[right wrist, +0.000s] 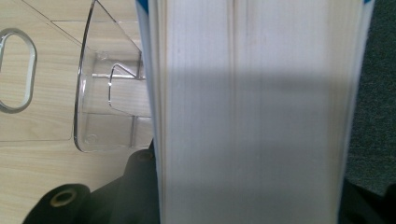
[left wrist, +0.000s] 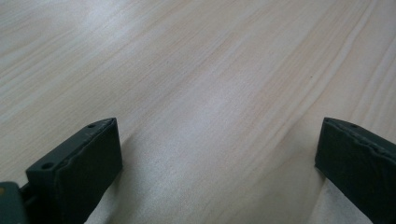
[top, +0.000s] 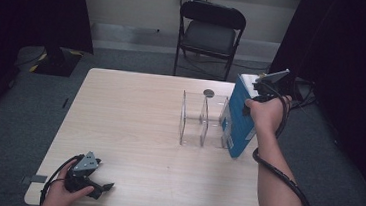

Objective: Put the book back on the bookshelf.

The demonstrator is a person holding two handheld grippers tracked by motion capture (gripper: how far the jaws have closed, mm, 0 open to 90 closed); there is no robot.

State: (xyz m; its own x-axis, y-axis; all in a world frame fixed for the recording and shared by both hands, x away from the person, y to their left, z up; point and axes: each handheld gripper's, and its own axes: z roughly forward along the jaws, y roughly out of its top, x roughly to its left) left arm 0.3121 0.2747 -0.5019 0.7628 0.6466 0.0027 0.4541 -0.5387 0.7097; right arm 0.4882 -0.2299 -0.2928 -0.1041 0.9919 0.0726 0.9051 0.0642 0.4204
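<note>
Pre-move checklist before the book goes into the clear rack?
1. Grip: right gripper clamps the thick blue book across its pages: ok.
2. Book upright beside the rack: ok.
3. Clear rack standing, its visible slots free: ok.
4. Book lined up with a slot: not ok, it sits at the rack's right end, near the table edge.
5. Left gripper open, resting far from the rack: ok.
6. Whether the book fits the slot: cannot tell.

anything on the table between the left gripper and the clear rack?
Nothing: in the high view, only bare table lies between the left gripper and the clear rack. The left gripper view also shows bare wood ahead.
</note>
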